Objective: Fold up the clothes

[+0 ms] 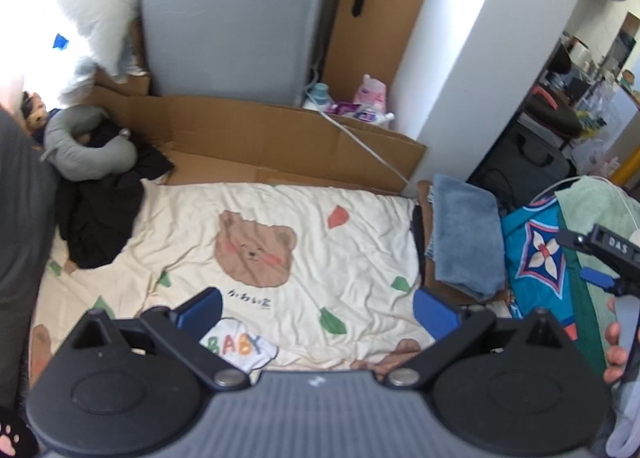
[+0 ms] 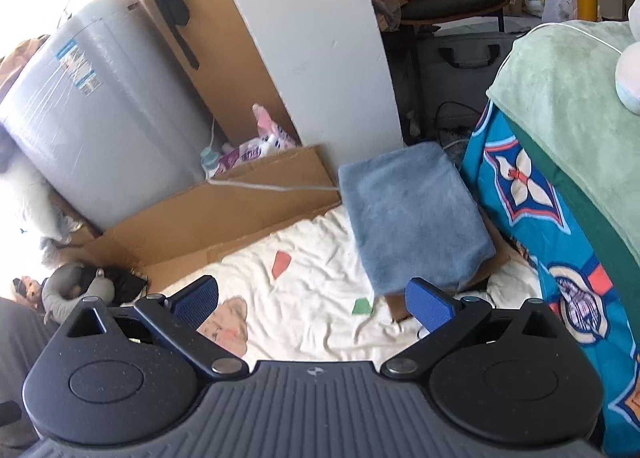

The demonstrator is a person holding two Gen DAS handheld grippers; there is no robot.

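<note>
Cream bear-print sheet (image 1: 280, 226) fills mid-frame, both grippers, left gripper (image 1: 318, 308) and right gripper (image 2: 312, 304), spread wide and empty; fetch the black garment (image 1: 104, 214) at left (pinch an edge, not the bulk).

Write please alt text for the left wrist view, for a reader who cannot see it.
The open left gripper hovers over a cream bear-print sheet, with a small white "BABY" garment lying just below its blue fingers. A folded blue towel sits to the right, a black garment to the left, cardboard behind.
</note>
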